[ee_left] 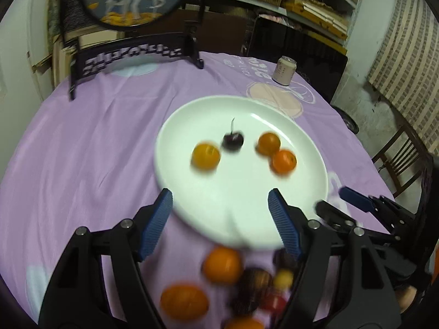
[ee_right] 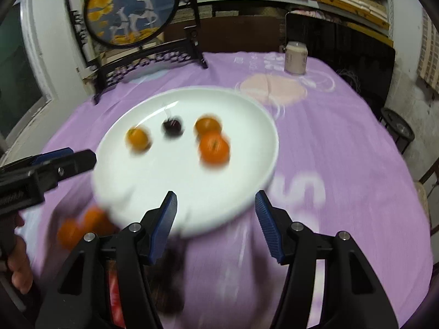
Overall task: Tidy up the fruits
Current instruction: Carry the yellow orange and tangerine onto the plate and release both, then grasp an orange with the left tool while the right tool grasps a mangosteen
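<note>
Loose fruit (ee_left: 222, 266) before plate (ee_left: 192, 192), can (ee_left: 284, 70), ornamental screen (ee_right: 131, 11) behind

Lilac-clothed surface (ee_left: 82, 150); behind, dark carved stand with round deer panel (ee_right: 131, 8), stacked shelves (ee_left: 301, 2), pale wall (ee_left: 356, 54), wooden chair (ee_left: 397, 161) at right.

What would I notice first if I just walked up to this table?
A big white plate in the middle of a purple cloth, holding three small oranges and one dark cherry. More fruit lies in a loose heap on the cloth just in front of the plate. Behind stands a round picture of white deer.
</note>
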The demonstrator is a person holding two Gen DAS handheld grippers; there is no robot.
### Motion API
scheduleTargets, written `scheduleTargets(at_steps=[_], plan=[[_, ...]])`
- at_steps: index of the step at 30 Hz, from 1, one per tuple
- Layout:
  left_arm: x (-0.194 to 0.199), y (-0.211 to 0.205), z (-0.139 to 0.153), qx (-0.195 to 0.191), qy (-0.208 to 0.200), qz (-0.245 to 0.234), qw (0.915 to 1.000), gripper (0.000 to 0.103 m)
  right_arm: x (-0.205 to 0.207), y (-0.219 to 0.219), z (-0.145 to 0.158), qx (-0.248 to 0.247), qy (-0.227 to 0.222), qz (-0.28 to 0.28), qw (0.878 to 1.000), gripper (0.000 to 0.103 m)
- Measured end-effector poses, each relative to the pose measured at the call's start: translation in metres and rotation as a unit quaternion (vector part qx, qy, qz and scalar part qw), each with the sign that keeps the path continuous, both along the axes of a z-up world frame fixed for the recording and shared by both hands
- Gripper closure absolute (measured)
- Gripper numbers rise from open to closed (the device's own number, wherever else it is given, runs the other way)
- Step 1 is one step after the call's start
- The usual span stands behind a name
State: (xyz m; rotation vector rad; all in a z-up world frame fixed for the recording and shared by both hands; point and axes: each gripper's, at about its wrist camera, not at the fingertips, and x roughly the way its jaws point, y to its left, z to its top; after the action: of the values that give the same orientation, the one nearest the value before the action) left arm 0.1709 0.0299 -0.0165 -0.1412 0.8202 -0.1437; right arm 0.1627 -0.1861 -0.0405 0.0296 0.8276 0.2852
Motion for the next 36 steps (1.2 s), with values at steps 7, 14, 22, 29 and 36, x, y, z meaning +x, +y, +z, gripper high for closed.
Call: scheduleTargets(at_steps=[7,14,22,29,36], plan=[[-0.091,0.036,-0.018,0.017,0.002,0.02,0.9997,0.023,-0.07,0.005,-0.014,-0.001,0.042,0.042,0.998,0.042],[-0.123,0.043,-0.029,0.02,0.017,0.007,0.9996,0.023,-0.066,0.022,-0.032,-0.031,0.056,0.046,0.997,0.042],[-0.127,0.026,-0.048,0.044,0.049,-0.017,0.9977,0.021,-0.063,0.033,-0.037,-0.027,0.051,0.065,0.996,0.064],[-0.121,0.012,-0.054,0.057,0.06,-0.031,0.9961,0.021,-0.078,0.008,-0.026,-0.005,0.049,0.046,0.998,0.064],[-0.1,-0.021,-0.066,0.05,0.081,-0.057,0.9939,0.021,-0.084,-0.006,-0.032,0.017,0.058,0.041,0.997,0.064]])
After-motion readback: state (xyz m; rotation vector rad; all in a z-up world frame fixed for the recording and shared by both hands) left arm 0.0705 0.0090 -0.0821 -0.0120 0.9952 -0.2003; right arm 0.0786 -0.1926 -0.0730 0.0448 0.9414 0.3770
